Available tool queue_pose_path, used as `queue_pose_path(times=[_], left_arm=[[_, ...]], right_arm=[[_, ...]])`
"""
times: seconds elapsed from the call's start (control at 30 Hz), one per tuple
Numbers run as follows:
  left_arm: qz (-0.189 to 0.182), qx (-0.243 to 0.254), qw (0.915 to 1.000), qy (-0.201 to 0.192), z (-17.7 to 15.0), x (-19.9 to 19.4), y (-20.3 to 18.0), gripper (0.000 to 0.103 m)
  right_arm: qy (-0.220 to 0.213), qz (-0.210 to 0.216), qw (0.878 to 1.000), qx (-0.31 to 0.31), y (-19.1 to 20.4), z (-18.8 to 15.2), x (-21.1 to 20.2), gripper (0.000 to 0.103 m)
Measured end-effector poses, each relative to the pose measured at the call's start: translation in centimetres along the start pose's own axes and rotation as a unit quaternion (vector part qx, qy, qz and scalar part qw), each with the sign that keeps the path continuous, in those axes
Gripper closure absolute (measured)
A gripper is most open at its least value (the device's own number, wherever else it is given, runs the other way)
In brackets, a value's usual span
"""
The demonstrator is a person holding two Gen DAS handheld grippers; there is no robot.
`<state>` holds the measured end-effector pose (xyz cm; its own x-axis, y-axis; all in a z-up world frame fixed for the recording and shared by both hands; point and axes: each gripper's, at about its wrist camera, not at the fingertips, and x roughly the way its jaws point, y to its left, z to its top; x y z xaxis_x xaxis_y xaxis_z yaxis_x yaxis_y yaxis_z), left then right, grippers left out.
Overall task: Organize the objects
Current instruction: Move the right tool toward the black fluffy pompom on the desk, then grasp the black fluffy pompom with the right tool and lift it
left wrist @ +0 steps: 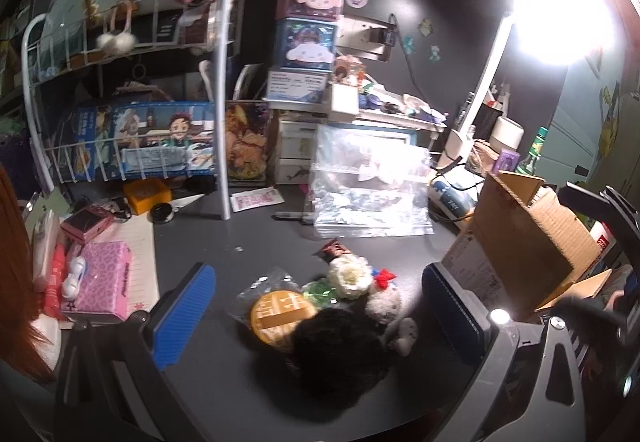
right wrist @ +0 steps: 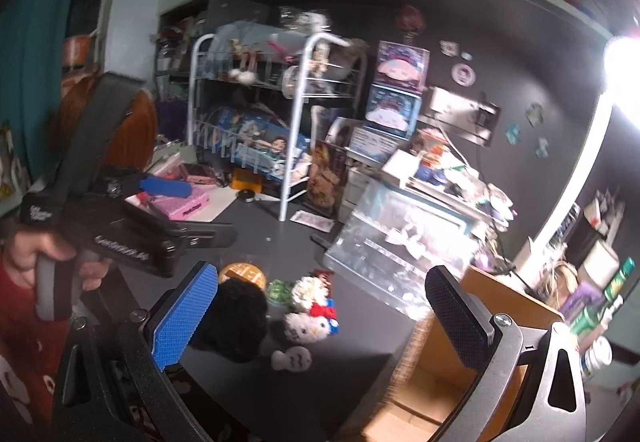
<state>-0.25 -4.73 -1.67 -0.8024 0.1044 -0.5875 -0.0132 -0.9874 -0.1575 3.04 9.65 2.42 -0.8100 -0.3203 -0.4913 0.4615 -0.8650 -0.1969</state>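
Right now my left gripper (left wrist: 316, 306) hangs over the dark tabletop (left wrist: 240, 238) with its jaws spread wide and holding nothing. Between them lies a huddle of small things: a black fluffy pom-pom (left wrist: 340, 346), an orange round badge in a clear sleeve (left wrist: 280, 316), a cream flower-shaped plush (left wrist: 350, 276), a white plush with a red bow (left wrist: 384, 300) and a green glassy bead (left wrist: 318, 292). My right gripper (right wrist: 324, 318) is likewise released and empty, its right finger above the open cardboard box (right wrist: 496, 302) at the tabletop's right edge. Behind the huddle lie clear plastic bags (left wrist: 368, 194), with the white wire rack (left wrist: 224, 82) further back.
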Motion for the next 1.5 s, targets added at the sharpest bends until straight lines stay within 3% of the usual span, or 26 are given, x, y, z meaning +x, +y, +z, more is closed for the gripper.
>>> queue_pose_path(times=[0.2,0.3,0.47,0.67,0.8,0.87,0.93,1.1,1.2,1.27,1.5], left_arm=[[0.032,-0.003,0.9994,0.013,-0.8,0.8,3.6,0.001],[0.039,-0.004,0.9990,0.021,-1.2,1.4,4.9,0.001],[0.047,0.008,0.9984,0.030,-2.2,2.6,6.3,0.001],[0.017,0.021,0.9990,0.035,-3.2,3.8,6.8,0.001],[0.004,0.022,0.9996,0.014,-3.7,4.0,6.8,0.001],[0.003,0.034,0.9994,0.006,-3.9,4.0,6.5,0.001],[-0.003,0.047,0.9988,0.015,-3.9,4.1,6.2,0.001],[-0.035,0.048,0.9967,0.055,-4.1,4.8,5.9,0.001],[-0.073,0.039,0.9942,0.068,-4.0,4.8,5.5,0.001],[-0.119,0.034,0.9905,0.061,-3.8,4.2,5.0,0.001],[-0.175,0.076,0.9802,0.051,-1.7,2.0,1.7,0.001]], right_arm=[[0.017,0.045,0.999,0.007,3.8,-0.7,3.8,0.000],[0.030,0.062,0.997,0.021,5.2,-2.1,5.7,0.006],[0.078,0.077,0.993,0.051,5.9,-4.8,9.6,0.006],[0.116,0.061,0.991,0.040,6.7,-7.8,12.8,0.006],[0.124,0.056,0.990,0.022,7.4,-8.4,13.8,0.007],[0.131,0.051,0.990,0.018,7.6,-8.6,14.5,0.021],[0.137,0.055,0.989,0.020,7.4,-8.6,15.1,0.027],[0.134,0.065,0.988,0.033,6.9,-8.5,14.8,0.033],[0.123,0.065,0.990,0.034,6.6,-8.1,13.8,0.034],[0.115,0.075,0.990,0.039,6.2,-7.6,12.9,0.034],[0.062,0.118,0.990,0.048,5.2,-3.6,9.1,0.034]])
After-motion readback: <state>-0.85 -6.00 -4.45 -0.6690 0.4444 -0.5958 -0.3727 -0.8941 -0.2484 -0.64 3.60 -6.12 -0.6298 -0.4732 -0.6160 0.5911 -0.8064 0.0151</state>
